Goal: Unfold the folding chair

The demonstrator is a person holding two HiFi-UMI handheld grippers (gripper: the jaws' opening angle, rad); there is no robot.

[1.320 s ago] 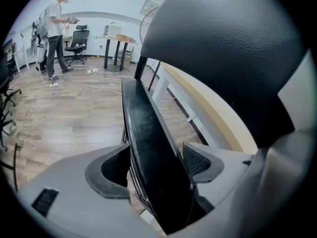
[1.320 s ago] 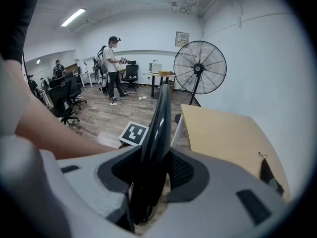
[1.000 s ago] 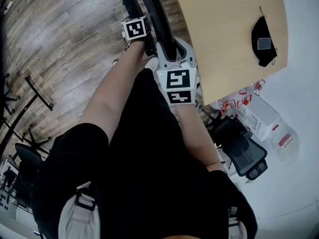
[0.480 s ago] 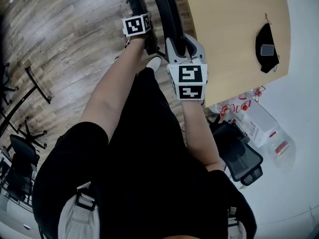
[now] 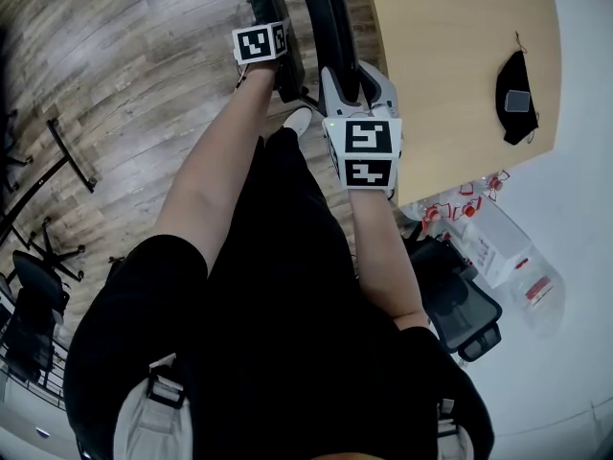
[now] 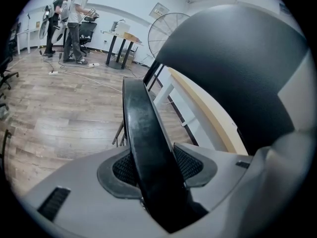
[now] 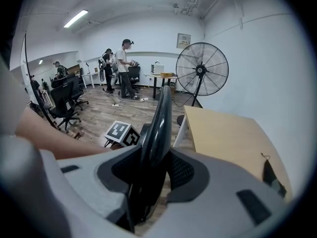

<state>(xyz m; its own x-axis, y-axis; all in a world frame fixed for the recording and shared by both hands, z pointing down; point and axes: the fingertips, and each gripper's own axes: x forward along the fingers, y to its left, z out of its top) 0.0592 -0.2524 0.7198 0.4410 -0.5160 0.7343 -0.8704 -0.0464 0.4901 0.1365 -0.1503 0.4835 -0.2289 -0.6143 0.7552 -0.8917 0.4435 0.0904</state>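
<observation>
The folding chair is black. One flat black bar [image 5: 271,8] of it runs up the head view, and a thicker curved black tube [image 5: 330,27] lies just to its right. My left gripper [image 5: 275,60], under its marker cube, is shut on the flat bar [image 6: 143,133], with the pads pressing both sides. My right gripper [image 5: 352,89] is shut on the curved tube [image 7: 158,123], which rises between its pads. A large dark rounded chair part [image 6: 237,68] fills the upper right of the left gripper view. The chair's lower part is hidden.
A tan table [image 5: 460,65] stands close on the right with a black pouch [image 5: 512,84] on it. Below it are a black office chair [image 5: 465,305] and a white box [image 5: 493,242]. A standing fan [image 7: 200,68] and people [image 7: 124,68] are farther off. Wooden floor [image 5: 124,84] lies on the left.
The two grippers stand a little farther apart than before, the right one now more to the right in the head view. Both keep their hold on the chair parts.
</observation>
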